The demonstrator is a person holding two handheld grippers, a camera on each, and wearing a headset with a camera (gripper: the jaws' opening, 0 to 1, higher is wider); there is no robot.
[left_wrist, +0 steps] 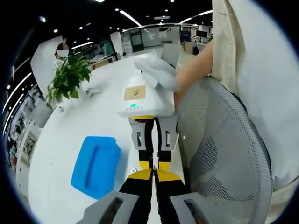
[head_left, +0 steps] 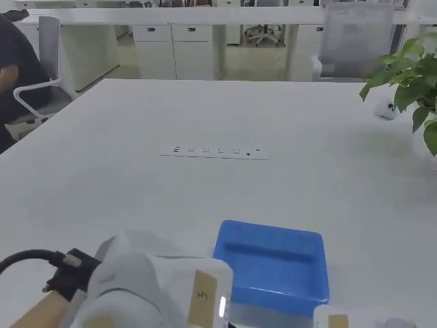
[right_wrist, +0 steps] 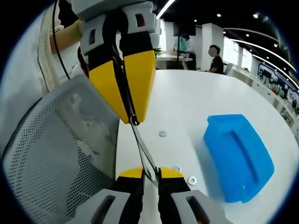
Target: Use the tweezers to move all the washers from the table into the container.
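Thin metal tweezers [right_wrist: 141, 148] run between my two grippers, which face each other tip to tip over the table's near edge. My left gripper [right_wrist: 132, 119] has its yellow jaws shut on one end of them. The other end sits in the narrow gap of my right gripper [right_wrist: 153, 173], which is closed on it. Three small washers lie on the white table [right_wrist: 187, 107]: one [right_wrist: 162, 134] farther out, two [right_wrist: 191, 179] [right_wrist: 176, 168] beside the right jaws. The blue container [right_wrist: 238, 156] [head_left: 273, 263] [left_wrist: 96, 165] stands just beyond them. The left gripper's white housing [head_left: 150, 294] shows in the head view.
A mesh-backed chair [left_wrist: 224, 158] stands close behind the grippers. A power strip [head_left: 215, 152] is set into the middle of the table. A potted plant [head_left: 410, 82] stands at the table's right edge. People sit at desks farther off.
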